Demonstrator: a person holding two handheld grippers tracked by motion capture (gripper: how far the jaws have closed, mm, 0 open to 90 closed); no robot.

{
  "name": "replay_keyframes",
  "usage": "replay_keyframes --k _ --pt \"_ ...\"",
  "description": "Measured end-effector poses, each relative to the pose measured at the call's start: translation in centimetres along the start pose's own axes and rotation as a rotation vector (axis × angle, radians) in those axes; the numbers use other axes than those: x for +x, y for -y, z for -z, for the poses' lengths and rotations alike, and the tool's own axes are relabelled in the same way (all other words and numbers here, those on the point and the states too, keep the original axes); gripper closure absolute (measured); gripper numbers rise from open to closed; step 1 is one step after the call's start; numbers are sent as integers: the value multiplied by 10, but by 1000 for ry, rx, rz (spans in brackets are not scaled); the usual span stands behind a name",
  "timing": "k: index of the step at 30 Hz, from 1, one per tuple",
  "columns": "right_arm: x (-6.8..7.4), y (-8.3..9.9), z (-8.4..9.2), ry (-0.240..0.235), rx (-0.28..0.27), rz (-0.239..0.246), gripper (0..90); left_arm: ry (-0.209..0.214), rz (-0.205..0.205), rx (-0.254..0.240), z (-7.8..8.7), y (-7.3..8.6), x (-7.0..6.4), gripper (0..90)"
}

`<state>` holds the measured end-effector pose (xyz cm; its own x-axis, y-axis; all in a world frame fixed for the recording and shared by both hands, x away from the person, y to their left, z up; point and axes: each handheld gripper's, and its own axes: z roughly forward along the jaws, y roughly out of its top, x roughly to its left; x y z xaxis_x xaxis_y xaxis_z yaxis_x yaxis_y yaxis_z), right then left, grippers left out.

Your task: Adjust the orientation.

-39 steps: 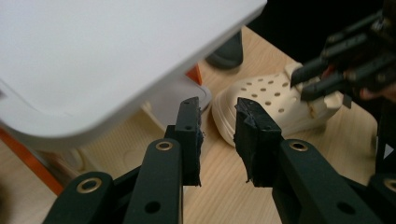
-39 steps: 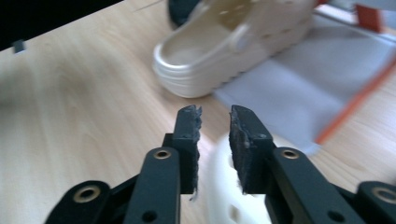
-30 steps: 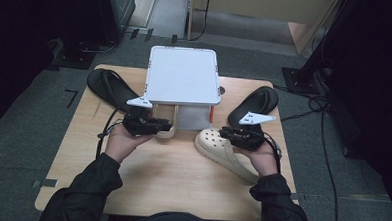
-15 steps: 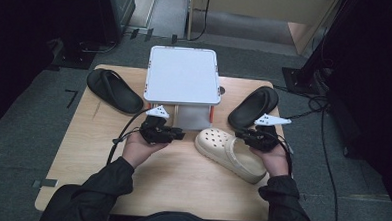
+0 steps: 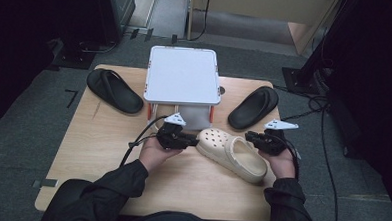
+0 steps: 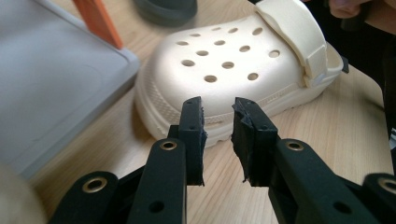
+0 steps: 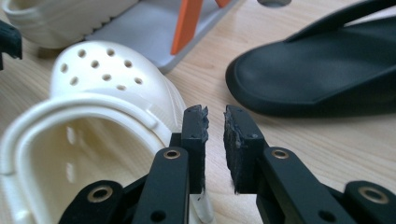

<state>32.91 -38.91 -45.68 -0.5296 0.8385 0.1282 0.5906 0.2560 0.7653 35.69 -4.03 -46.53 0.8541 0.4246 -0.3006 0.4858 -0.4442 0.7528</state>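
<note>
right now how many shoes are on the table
4. A black slide lies at the table's far left, another black slide at the far right, a cream clog at the near middle between the grippers, and a second cream clog partly hidden under the white rack.

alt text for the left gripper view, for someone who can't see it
A cream perforated clog lies on a wooden table, its toe just beyond the left tool, whose two black jaws stand slightly apart with nothing between them. A grey tray with an orange post sits at the left.
</note>
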Motion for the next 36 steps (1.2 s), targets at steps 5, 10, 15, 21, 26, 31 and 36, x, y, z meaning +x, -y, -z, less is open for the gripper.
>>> replay_keyframes --k 5,10,15,21,26,31,36 --pt "-1 2 -6 10 35 20 795 5 -3 15 -11 3 -4 735" --pt "2 3 -8 -1 32 4 822 7 0 16 -22 7 -8 737" --pt "4 4 -8 -2 26 -25 849 12 3 7 -27 11 -8 748" --pt "9 4 -7 -26 51 -14 899 -19 -5 7 -25 11 -8 746" --pt "15 5 -6 -43 63 -1 900 -14 14 2 -24 10 -2 743" --pt "21 7 -4 -58 73 -6 900 -28 17 -1 -22 10 0 734" --pt "33 11 -3 -94 87 3 900 -45 34 -4 -20 9 5 723"
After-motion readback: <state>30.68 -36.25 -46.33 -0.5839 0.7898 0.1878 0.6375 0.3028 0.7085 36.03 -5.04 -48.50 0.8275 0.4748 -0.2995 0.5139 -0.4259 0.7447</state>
